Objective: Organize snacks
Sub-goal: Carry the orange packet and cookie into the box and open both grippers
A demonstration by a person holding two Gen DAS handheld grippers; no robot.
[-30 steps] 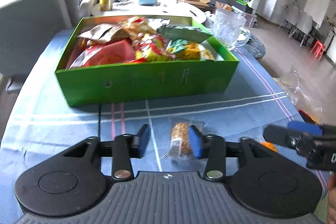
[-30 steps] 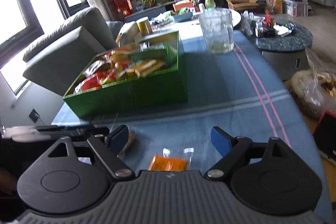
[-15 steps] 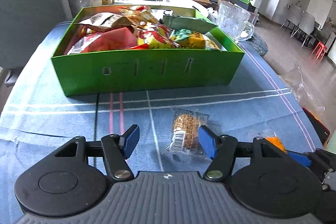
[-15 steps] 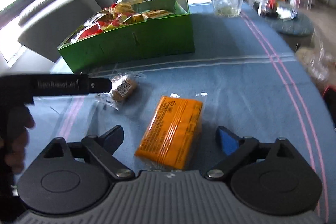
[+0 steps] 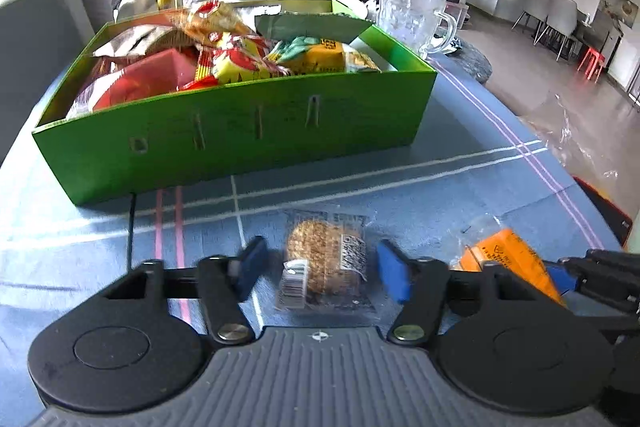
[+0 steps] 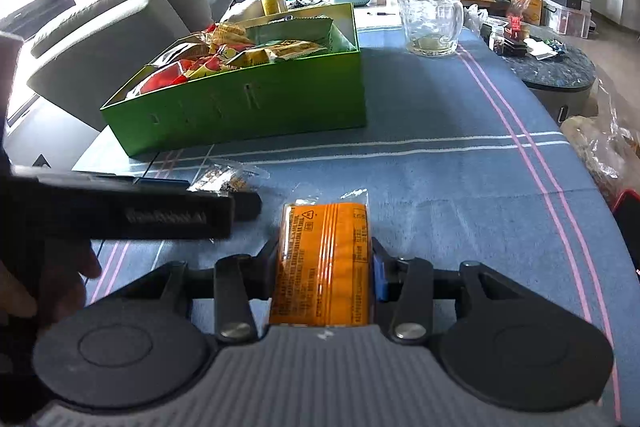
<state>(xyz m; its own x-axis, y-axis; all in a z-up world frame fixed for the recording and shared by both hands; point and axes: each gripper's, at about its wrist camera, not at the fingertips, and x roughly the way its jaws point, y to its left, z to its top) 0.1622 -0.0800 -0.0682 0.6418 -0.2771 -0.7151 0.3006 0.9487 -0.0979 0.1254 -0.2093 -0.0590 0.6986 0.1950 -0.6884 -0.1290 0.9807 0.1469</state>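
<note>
A clear-wrapped round cookie packet (image 5: 324, 263) lies on the blue tablecloth (image 5: 440, 195), between the pads of my left gripper (image 5: 322, 269). Its jaws are closing, and a small gap shows on each side of the packet. An orange snack packet (image 6: 324, 259) lies lengthwise between the fingers of my right gripper (image 6: 326, 267). Those jaws are closing too, and both pads rest against the packet's long sides. Behind both stands the green box (image 5: 240, 139), filled with several snack bags. The orange packet (image 5: 508, 259) also shows at the right of the left wrist view.
A glass mug (image 6: 430, 15) stands behind the green box (image 6: 260, 107), to its right. A crinkled plastic bag (image 6: 600, 143) lies off the table's right edge. A grey sofa (image 6: 112, 39) is at the left. A hand (image 6: 40, 287) holds the left gripper's body.
Both grippers have sunk toward the table. The cookie packet now sits between the left pads. The right jaws have narrowed from wide open onto the orange packet's sides.
</note>
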